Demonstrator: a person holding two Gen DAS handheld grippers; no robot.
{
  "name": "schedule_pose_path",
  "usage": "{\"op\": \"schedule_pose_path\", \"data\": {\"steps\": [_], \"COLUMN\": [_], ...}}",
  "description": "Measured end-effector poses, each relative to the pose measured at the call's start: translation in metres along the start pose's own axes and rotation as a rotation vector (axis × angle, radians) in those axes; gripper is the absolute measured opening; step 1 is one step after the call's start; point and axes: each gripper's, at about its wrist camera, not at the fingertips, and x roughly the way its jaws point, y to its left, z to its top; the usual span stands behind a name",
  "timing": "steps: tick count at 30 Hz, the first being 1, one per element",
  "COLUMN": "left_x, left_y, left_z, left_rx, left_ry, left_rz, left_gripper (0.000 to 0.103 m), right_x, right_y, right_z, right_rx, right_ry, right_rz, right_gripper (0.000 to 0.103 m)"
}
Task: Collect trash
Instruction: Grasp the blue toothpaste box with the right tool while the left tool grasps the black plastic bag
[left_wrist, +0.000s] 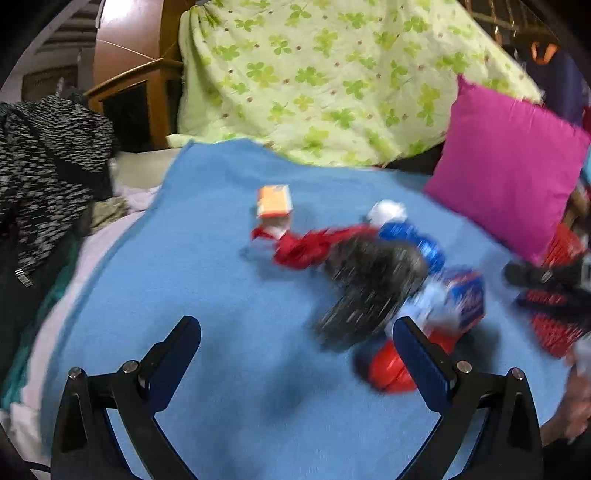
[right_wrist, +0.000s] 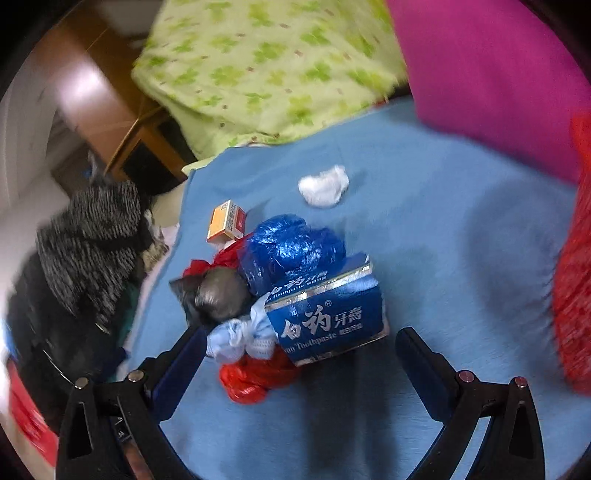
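Note:
A heap of trash lies on a blue blanket. In the right wrist view it holds a blue toothpaste box, a blue plastic bag, a black bag, a red bag, a pale blue wad, an orange box and a white tissue ball. My right gripper is open, just in front of the toothpaste box. My left gripper is open above the blanket, left of the black bag, red bag, toothpaste box and orange box.
A magenta pillow stands at the right, a green clover quilt behind. A black-and-white knit garment lies at the left by a wooden cabinet. A red mesh thing hangs at the right edge.

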Motion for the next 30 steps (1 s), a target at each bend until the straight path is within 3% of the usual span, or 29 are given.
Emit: {"op": "schedule_pose_path", "data": {"steps": [4, 7, 10, 13, 15, 17, 20, 23, 30], "left_x": [0.012, 0.024, 0.033, 0.051, 0.063, 0.073, 0.073, 0.066, 0.055], "left_y": [-0.008, -0.018, -0.035, -0.048, -0.051, -0.049, -0.047, -0.048, -0.032], "left_z": [0.016, 0.023, 0.028, 0.031, 0.029, 0.027, 0.026, 0.026, 0.029], "left_rx": [0.006, -0.021, 0.008, 0.058, 0.064, 0.044, 0.030, 0.042, 0.008], "left_ry": [-0.045, -0.035, -0.042, 0.003, 0.056, 0.108, 0.111, 0.092, 0.039], "left_rz": [-0.049, -0.141, -0.174, -0.196, -0.216, -0.245, -0.269, -0.293, -0.277], "left_gripper": [0.103, 0.103, 0.101, 0.082, 0.058, 0.050, 0.041, 0.024, 0.014], "right_x": [0.018, 0.025, 0.040, 0.051, 0.058, 0.067, 0.077, 0.075, 0.041], "right_y": [-0.022, -0.032, -0.043, -0.047, -0.049, -0.053, -0.056, -0.051, -0.022], "right_z": [-0.001, 0.003, 0.004, 0.006, 0.008, 0.011, 0.014, 0.015, 0.018], "right_rx": [0.226, 0.326, 0.404, 0.441, 0.445, 0.465, 0.479, 0.424, 0.248], "right_ry": [0.057, 0.060, 0.079, 0.091, 0.097, 0.117, 0.135, 0.113, 0.000], "right_rz": [0.134, 0.170, 0.163, 0.146, 0.104, 0.091, 0.070, 0.039, -0.009], "right_gripper": [0.103, 0.103, 0.103, 0.103, 0.101, 0.082, 0.069, 0.066, 0.066]}}
